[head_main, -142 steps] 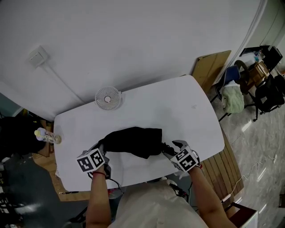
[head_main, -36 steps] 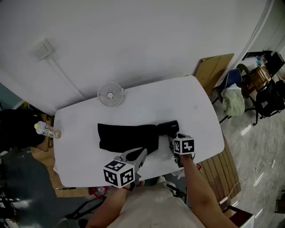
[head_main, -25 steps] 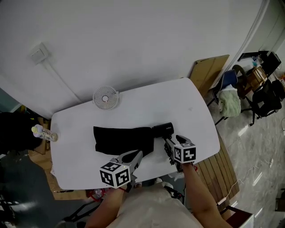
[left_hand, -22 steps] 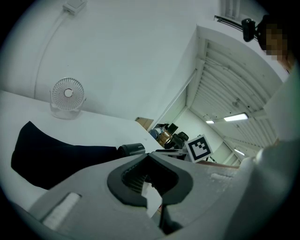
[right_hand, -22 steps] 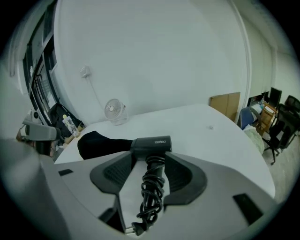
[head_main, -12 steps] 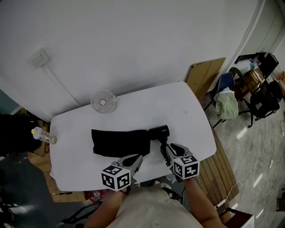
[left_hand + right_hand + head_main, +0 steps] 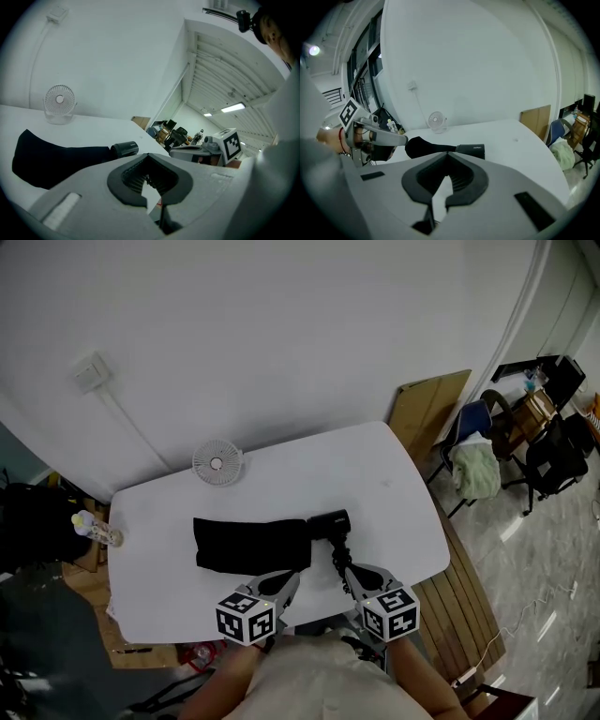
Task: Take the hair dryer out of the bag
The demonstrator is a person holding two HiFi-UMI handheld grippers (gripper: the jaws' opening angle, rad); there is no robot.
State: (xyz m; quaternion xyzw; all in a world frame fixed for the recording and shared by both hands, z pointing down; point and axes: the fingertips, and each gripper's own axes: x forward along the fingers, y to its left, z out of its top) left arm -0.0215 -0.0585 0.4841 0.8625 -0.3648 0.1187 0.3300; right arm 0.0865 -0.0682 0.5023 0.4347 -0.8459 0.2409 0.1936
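The black bag [image 7: 248, 543] lies flat across the middle of the white table [image 7: 394, 484]. The black hair dryer [image 7: 330, 521] rests on the table against the bag's right end, its cord [image 7: 339, 557] trailing toward the near edge. In the right gripper view the dryer's barrel [image 7: 471, 150] points right, beside the bag [image 7: 424, 146]. My left gripper [image 7: 286, 579] hovers near the front edge, shut and empty. My right gripper [image 7: 352, 573] is also shut on nothing, just short of the cord. Each sees the other: right gripper [image 7: 206, 147], left gripper [image 7: 377, 136].
A small white fan [image 7: 217, 463] stands at the table's back left. A bottle [image 7: 94, 526] sits off the left end. Chairs and clutter [image 7: 525, 427] crowd the floor to the right, with a wooden board [image 7: 427, 404] leaning behind the table.
My right gripper has let go of the dryer, drawn back toward the near edge, risen and shut empty. The dryer stays beside the bag. The left gripper has barely shifted.
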